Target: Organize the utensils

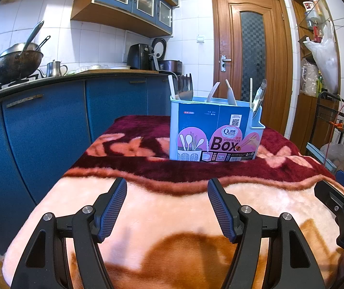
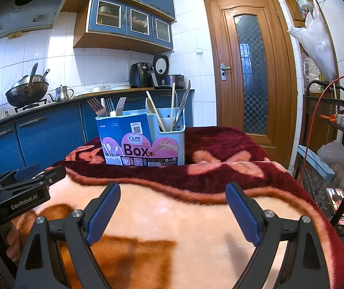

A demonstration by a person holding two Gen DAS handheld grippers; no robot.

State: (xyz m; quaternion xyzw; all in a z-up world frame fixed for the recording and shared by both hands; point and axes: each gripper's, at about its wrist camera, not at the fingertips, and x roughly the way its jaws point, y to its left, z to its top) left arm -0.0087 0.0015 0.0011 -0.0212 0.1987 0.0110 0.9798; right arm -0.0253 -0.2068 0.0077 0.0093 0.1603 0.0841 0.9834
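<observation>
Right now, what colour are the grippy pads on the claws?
Blue, ridged pads on black arms; the right wrist view shows them best.

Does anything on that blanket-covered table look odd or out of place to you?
One thing: the utensil holder still has its printed cardboard sleeve around the front, as if only half unpacked. Otherwise it stands upright on the blanket, with forks and chopsticks stuck in it. Nothing looks spilled or broken.

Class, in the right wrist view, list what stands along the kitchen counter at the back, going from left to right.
Wok → metal kettle → black air fryer → rice cooker with its lid up.
</observation>
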